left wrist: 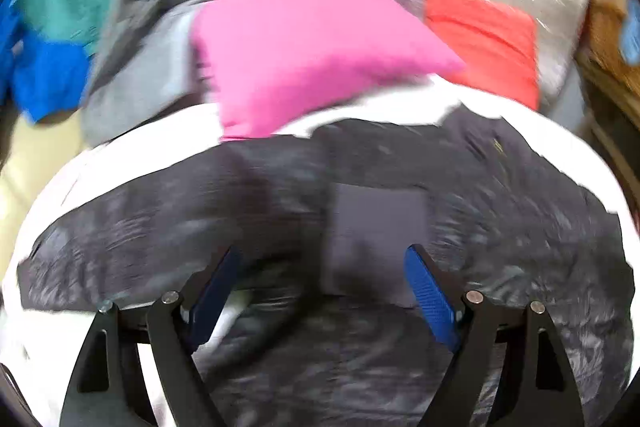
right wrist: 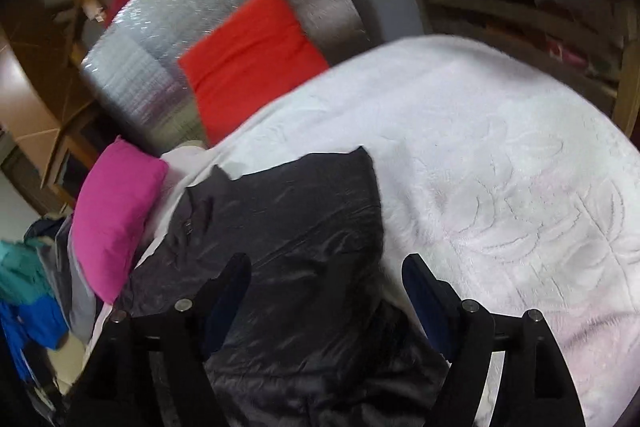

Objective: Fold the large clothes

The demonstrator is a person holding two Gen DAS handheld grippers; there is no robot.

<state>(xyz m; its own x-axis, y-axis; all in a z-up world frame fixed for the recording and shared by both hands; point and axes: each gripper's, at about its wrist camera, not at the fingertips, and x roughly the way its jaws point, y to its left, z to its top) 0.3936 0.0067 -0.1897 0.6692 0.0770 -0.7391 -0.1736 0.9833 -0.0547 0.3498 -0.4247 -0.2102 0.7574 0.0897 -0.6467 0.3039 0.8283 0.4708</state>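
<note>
Black jacket (left wrist: 360, 195) on white blanket (right wrist: 500, 155), both tools (left wrist: 324, 267) (right wrist: 326, 271) spread apart

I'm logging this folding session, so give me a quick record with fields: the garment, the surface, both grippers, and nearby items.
garment: dark shiny jacket, spread out, wrinkled
surface: white blanket
left gripper: fingers open above the jacket
right gripper: fingers open, jacket fabric between them
nearby: pink pillow, red cushion, grey and blue clothes

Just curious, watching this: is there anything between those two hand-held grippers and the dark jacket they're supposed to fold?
Nothing visible. The dark jacket lies spread on the white blanket, directly under both open grippers. The pink pillow lies at the jacket's far edge.
</note>
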